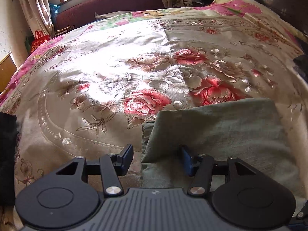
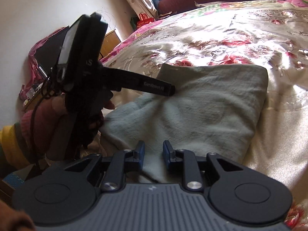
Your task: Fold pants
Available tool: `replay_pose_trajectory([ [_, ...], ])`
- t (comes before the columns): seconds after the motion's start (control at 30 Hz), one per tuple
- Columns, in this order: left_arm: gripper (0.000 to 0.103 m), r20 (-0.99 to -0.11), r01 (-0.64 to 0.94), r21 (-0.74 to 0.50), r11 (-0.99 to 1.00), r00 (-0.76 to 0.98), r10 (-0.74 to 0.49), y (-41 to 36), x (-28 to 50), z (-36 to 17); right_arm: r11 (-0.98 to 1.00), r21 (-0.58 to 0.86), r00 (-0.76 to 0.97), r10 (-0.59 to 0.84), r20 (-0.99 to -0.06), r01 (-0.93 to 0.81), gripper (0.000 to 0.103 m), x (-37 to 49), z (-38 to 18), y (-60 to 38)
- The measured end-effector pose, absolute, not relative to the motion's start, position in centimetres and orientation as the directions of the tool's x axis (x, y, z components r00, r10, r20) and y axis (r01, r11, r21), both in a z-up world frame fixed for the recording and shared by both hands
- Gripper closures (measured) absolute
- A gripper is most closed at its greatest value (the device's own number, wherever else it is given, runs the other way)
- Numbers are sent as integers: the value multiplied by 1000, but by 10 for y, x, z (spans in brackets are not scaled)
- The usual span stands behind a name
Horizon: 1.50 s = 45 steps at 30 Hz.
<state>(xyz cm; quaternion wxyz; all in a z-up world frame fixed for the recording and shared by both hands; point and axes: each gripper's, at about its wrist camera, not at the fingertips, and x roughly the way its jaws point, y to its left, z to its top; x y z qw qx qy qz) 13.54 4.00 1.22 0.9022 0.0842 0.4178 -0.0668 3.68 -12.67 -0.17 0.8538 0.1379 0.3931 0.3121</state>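
The grey-green pants (image 1: 221,134) lie folded into a thick rectangle on the bed, at the lower right of the left wrist view. My left gripper (image 1: 156,157) is open, astride the pile's left edge: one finger over the bedspread, the other over the cloth. In the right wrist view the pants (image 2: 202,105) fill the middle and taper toward my right gripper (image 2: 154,154), whose narrow jaws are shut on a fold of the near edge. The left gripper (image 2: 170,90) shows there from the side, held by a gloved hand (image 2: 38,119), with its tips at the pile's far left part.
The pants rest on a shiny floral bedspread (image 1: 115,67) that stretches far ahead and to the left. A maroon sofa (image 1: 115,2) and curtains stand under the window beyond the bed. A dark object (image 1: 5,154) is at the left edge. A wooden cabinet (image 2: 109,42) stands by the wall.
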Motion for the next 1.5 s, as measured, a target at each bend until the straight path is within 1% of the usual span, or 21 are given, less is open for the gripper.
replay_pose_trajectory([
  [0.07,36,-740,191,89,978,670,-64,40,133,25,763,491,517,646,-561,-420,80,36,1,-133],
  [0.13,36,-720,197,113,974,692,-57,37,134,32,758,499,530,651,-543,-419,80,37,1,-136],
  [0.2,36,-705,199,137,970,708,-46,33,140,35,750,502,514,661,-546,-431,80,38,-1,-133],
  [0.3,35,-725,180,155,971,689,-12,31,154,25,756,434,499,651,-572,-490,79,30,-4,-122],
  [0.33,33,-738,180,161,970,674,-2,31,159,18,758,400,501,645,-578,-515,78,28,-4,-117],
  [0.37,28,-751,177,170,969,660,11,32,163,11,755,379,501,644,-578,-535,78,26,-3,-114],
  [0.43,25,-756,161,167,973,654,21,35,163,7,745,379,495,655,-571,-548,78,23,-2,-113],
  [0.5,25,-744,152,144,978,669,6,39,156,16,735,398,497,670,-552,-548,78,23,2,-116],
  [0.57,25,-732,148,142,979,681,3,41,147,23,724,415,510,686,-519,-552,78,22,6,-120],
  [0.6,25,-732,147,143,979,681,5,43,142,25,719,420,503,691,-518,-554,77,22,6,-119],
  [0.77,25,-739,125,184,975,672,53,59,116,12,718,378,463,678,-571,-584,76,21,-5,-103],
  [0.9,25,-745,64,121,991,665,48,83,96,11,724,436,484,685,-545,-534,75,21,2,-112],
  [0.97,25,-752,59,99,993,658,36,88,87,10,741,428,506,668,-546,-517,75,20,5,-115],
  [1.07,25,-732,51,126,991,679,58,88,69,6,779,403,518,623,-586,-481,75,19,2,-113],
  [1.2,25,-712,53,106,993,701,38,90,50,15,794,427,555,608,-568,-433,75,12,9,-122],
  [1.3,25,-714,53,94,994,700,30,90,41,20,820,422,580,572,-580,-387,77,8,8,-129],
  [1.5,25,-713,35,68,997,701,23,85,24,26,863,393,630,501,-594,-317,77,7,11,-133],
])
